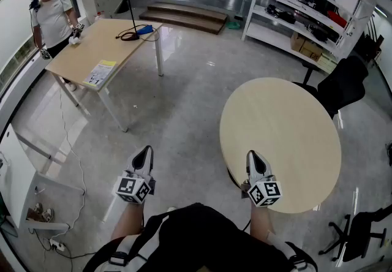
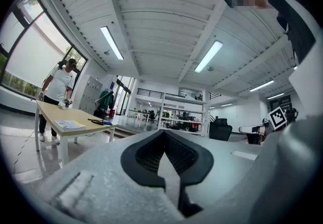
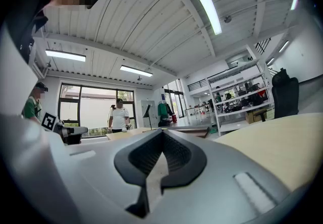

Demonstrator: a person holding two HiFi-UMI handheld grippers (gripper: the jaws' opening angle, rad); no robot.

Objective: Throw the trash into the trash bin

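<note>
Search seems the step in hand: left gripper [image 1: 146, 151] and right gripper [image 1: 252, 155] are closed on nothing, no trash or bin shows, so looking around comes next.

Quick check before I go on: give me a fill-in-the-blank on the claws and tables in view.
1. The left claw and the right claw are both ____, with nothing between their jaws.
2. The near table, beside the right claw, has a ____ top.
3. The far table, where a person stands, is ____ in shape, not round.

Missing words: shut; round; rectangular.
</note>
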